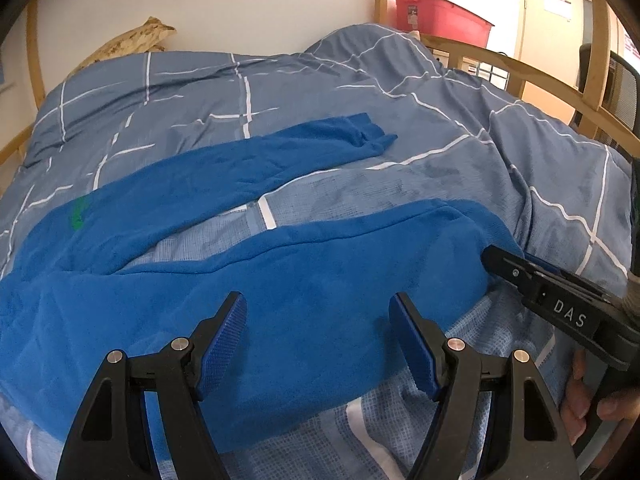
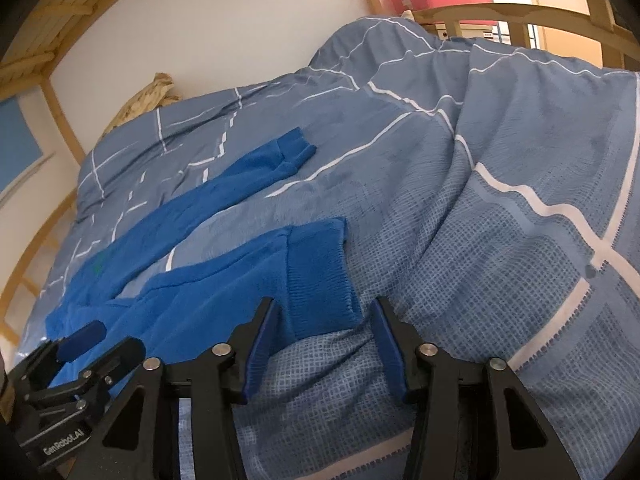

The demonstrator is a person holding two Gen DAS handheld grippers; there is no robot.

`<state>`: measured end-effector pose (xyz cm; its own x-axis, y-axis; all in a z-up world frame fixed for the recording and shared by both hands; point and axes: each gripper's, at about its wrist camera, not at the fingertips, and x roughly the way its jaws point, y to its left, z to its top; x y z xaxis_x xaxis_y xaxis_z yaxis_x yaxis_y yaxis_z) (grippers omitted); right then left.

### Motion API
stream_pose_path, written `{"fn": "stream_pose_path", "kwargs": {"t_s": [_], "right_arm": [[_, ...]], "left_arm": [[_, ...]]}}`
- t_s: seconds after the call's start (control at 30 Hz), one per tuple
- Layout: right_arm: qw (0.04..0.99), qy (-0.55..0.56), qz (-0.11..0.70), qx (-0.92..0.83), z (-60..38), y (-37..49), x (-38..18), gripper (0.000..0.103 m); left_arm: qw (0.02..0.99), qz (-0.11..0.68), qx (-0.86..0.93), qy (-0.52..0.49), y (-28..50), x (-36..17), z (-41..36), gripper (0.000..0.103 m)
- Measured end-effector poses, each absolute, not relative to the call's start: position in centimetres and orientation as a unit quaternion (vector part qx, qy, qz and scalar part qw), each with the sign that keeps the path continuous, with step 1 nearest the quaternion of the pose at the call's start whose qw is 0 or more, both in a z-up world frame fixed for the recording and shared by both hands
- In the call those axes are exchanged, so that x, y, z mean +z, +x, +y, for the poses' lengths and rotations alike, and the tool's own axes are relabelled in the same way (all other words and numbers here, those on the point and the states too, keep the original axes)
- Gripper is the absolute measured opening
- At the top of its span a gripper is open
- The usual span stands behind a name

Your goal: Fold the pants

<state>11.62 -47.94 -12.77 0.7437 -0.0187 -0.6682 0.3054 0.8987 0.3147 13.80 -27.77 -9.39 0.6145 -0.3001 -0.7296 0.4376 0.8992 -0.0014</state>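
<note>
a: where are the pants (image 1: 248,280)?

b: spread on the bed (image 1: 460,152), legs apart in a v. the left gripper (image 1: 318,320) hovers over the near leg, fingers spread wide, gripping nothing. the right gripper (image 2: 324,332) sits at that leg's ribbed cuff (image 2: 320,276), fingers also released.

a: risks?

b: the fleece looks thick and the duvet soft. a deep pinch could catch the duvet too, or take only one layer, so the fold would skew.

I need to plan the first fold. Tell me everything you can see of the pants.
The pants are bright blue, fleecy, unfolded, lying flat on the checked blue duvet. The legs spread in a V, both with ribbed cuffs. A small green mark sits near the waist. Both open tongs, left and right, hover over the near leg.
</note>
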Motion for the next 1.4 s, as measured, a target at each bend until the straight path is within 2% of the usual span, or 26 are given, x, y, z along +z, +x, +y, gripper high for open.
{"fn": "stream_pose_path", "kwargs": {"t_s": [0.07, 0.1, 0.13, 0.4, 0.63, 0.87, 0.97, 1.03, 1.1, 1.2, 1.3, 1.4], "right_arm": [[0.912, 0.202, 0.346, -0.086, -47.7, 11.5, -12.7, 0.035], [0.913, 0.2, 0.343, -0.088, -47.7, 11.4, -12.6, 0.019], [0.914, 0.199, 0.341, -0.093, -47.7, 11.2, -12.5, 0.008], [0.934, 0.199, 0.279, -0.099, -47.8, 8.1, -9.9, 0.007], [0.929, 0.191, 0.281, -0.148, -48.4, 7.4, -9.6, 0.005], [0.913, 0.148, 0.325, -0.197, -47.8, 8.0, -11.0, 0.005], [0.911, 0.129, 0.333, -0.207, -47.1, 8.3, -11.2, 0.008], [0.912, 0.133, 0.325, -0.211, -46.8, 7.9, -10.7, 0.026], [0.917, 0.133, 0.313, -0.21, -45.9, 7.3, -9.6, 0.038], [0.927, 0.121, 0.29, -0.205, -43.2, 5.9, -7.6, 0.039], [0.937, 0.127, 0.274, -0.176, -40.2, 4.9, -5.8, 0.048], [0.944, 0.141, 0.26, -0.143, -37.0, 4.2, -4.3, 0.048]], "left_arm": [[0.894, 0.388, -0.205, 0.093, 13.7, -9.4, -27.9, 0.073], [0.894, 0.388, -0.204, 0.095, 13.7, -9.4, -28.0, 0.073], [0.894, 0.387, -0.203, 0.098, 13.5, -9.4, -28.0, 0.073], [0.895, 0.381, -0.208, 0.107, 12.8, -9.1, -28.3, 0.073], [0.889, 0.392, -0.212, 0.102, 12.6, -9.6, -28.6, 0.073], [0.885, 0.408, -0.208, 0.082, 12.5, -10.1, -27.5, 0.073], [0.888, 0.406, -0.202, 0.073, 12.3, -9.5, -26.1, 0.073], [0.892, 0.401, -0.196, 0.07, 12.1, -8.8, -24.8, 0.074], [0.897, 0.394, -0.189, 0.065, 11.8, -8.0, -23.5, 0.078], [0.91, 0.37, -0.18, 0.055, 11.0, -6.2, -20.8, 0.08], [0.922, 0.345, -0.172, 0.049, 10.1, -4.2, -18.0, 0.082], [0.93, 0.327, -0.163, 0.043, 9.4, -2.6, -15.1, 0.084]]}}
